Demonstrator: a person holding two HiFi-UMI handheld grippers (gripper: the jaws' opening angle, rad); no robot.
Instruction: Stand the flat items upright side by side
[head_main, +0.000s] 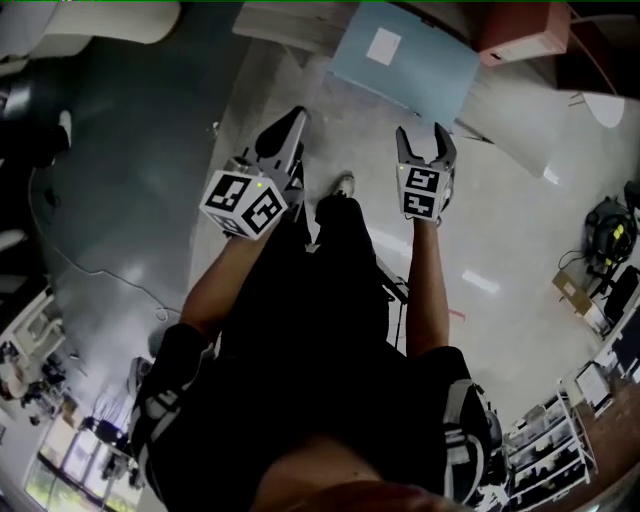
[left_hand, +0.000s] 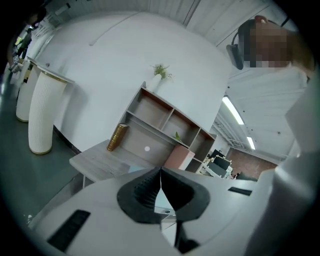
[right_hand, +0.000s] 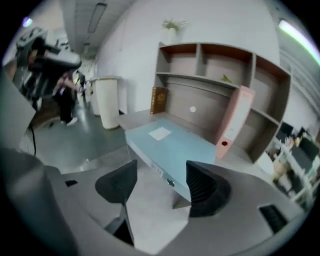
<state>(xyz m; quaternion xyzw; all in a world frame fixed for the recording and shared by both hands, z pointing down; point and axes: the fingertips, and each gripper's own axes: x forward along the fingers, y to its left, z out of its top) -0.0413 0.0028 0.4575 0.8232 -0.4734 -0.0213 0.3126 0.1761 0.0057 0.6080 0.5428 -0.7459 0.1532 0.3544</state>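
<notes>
Two binders are counted, both on the one desk (right_hand: 136, 120) set against a single open shelf unit (right_hand: 215, 75). The pale blue binder (right_hand: 172, 145) is laid flat on the desk top, a white label facing up. The pink binder (right_hand: 235, 117) is stood upright just beyond it, leaned against the shelf unit's right part. One brown and gold book (right_hand: 159, 100) is stood on end at the desk's left rear, against the shelf unit's left side. Two tall white ribbed cylinders (left_hand: 40, 112) are seen on the floor left of the desk in the left gripper view. One small plant (right_hand: 172, 25) is set on top of the shelf unit.

Two grippers are held out above the floor, short of the desk. On the right gripper (right_hand: 160, 182) the jaws are spread wide with nothing between the pads; the blue binder's near corner is seen through the gap, well apart from them. On the left gripper (left_hand: 161, 182) the pads are pressed together at their tips, and nothing is gripped or touched.
</notes>
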